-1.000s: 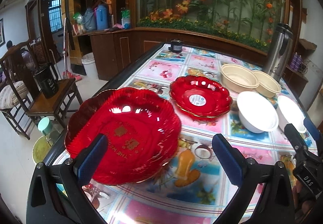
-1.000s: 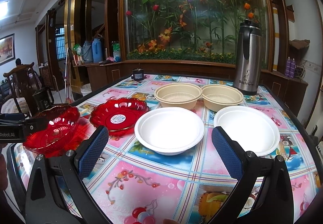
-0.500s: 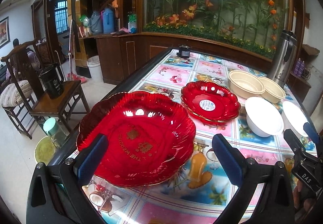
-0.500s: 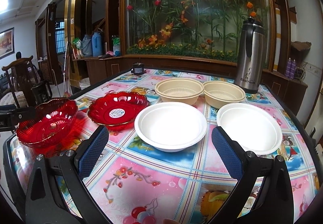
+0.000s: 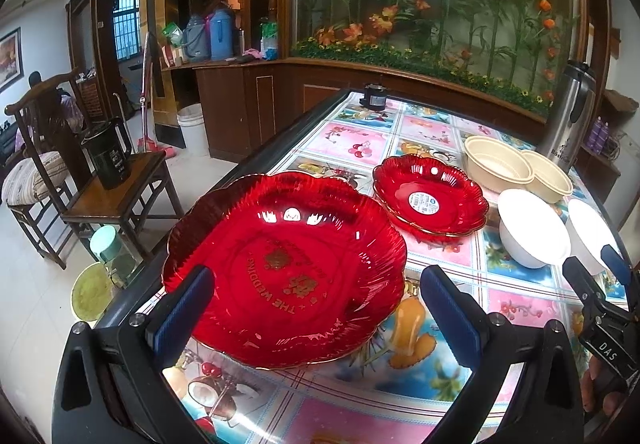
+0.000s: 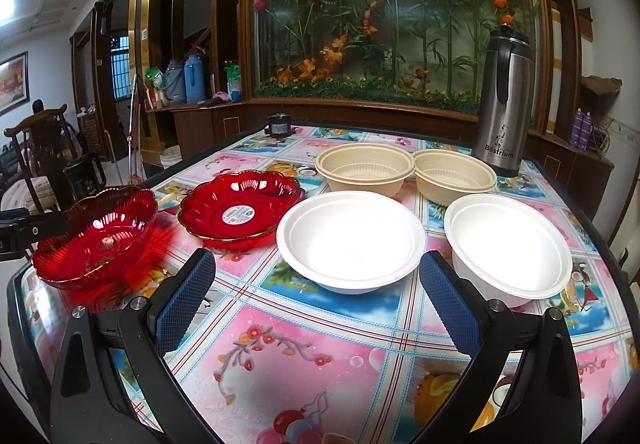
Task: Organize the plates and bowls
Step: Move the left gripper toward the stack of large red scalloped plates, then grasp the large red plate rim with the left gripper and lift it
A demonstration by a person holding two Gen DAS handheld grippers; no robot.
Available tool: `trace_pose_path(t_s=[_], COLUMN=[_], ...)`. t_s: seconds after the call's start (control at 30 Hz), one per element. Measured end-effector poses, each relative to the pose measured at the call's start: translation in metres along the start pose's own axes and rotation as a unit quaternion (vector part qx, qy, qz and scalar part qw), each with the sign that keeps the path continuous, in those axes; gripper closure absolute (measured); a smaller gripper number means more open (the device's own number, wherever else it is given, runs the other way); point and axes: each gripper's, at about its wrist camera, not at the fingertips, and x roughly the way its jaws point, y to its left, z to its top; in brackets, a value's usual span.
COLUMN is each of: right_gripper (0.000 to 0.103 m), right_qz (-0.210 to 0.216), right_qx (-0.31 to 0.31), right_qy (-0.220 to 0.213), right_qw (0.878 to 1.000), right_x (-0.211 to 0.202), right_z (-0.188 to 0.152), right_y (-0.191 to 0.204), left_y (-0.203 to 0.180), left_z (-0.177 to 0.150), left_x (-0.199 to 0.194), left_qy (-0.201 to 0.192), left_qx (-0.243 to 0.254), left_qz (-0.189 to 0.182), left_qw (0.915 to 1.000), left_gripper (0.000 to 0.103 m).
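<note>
As the left gripper (image 5: pixel 316 308) has drawn back from the large red plate (image 5: pixel 286 274), its jaws stay wide, holding nothing. The right gripper (image 6: pixel 316 294), equally wide, faces the white bowl (image 6: pixel 350 242) beyond that plate; stacking has not begun.

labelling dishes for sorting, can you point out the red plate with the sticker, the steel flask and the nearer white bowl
red plate with the sticker (image 6: pixel 239 212): right wrist view, on its white centre label
steel flask (image 6: pixel 505 103): right wrist view, mid body
nearer white bowl (image 6: pixel 351 240): right wrist view, inner bottom

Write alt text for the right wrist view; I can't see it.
The open right gripper hovers over a colourful patterned table, facing two white foam bowls. Behind stand two beige plastic bowls; to the left, two red scalloped plates.
</note>
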Motion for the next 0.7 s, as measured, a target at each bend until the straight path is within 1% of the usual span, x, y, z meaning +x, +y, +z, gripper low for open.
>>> trace_pose_path(t_s=[0.17, 0.23, 0.37, 0.47, 0.53, 0.63, 0.7], right_gripper=[0.000, 0.000, 0.000, 0.000, 0.000, 0.000, 0.000], right_qz=[0.000, 0.010, 0.072, 0.093, 0.113, 0.149, 0.153], right_qx=[-0.001, 0.006, 0.058, 0.067, 0.072, 0.086, 0.083], right_qy=[0.002, 0.004, 0.005, 0.015, 0.032, 0.069, 0.084], right_qw=[1.000, 1.000, 0.996, 0.993, 0.990, 0.983, 0.981], right_x=[0.000, 0.001, 0.006, 0.019, 0.030, 0.050, 0.059], right_z=[0.000, 0.001, 0.012, 0.021, 0.025, 0.030, 0.029], right_y=[0.001, 0.003, 0.019, 0.042, 0.057, 0.082, 0.096], left_y=[0.005, 0.008, 0.019, 0.033, 0.048, 0.074, 0.088], left_z=[-0.002, -0.002, 0.000, 0.001, 0.001, 0.000, -0.001], left_x=[0.000, -0.002, -0.003, -0.002, 0.001, 0.007, 0.010], left_qy=[0.001, 0.001, 0.000, 0.005, 0.017, 0.033, 0.043], left_qx=[-0.002, -0.002, -0.006, -0.012, -0.026, -0.052, -0.068], left_qz=[0.003, 0.006, 0.016, 0.030, 0.037, 0.044, 0.043], left_qw=[1.0000, 1.0000, 0.9999, 0.9995, 0.9988, 0.9971, 0.9958], left_gripper=[0.000, 0.000, 0.000, 0.000, 0.000, 0.000, 0.001])
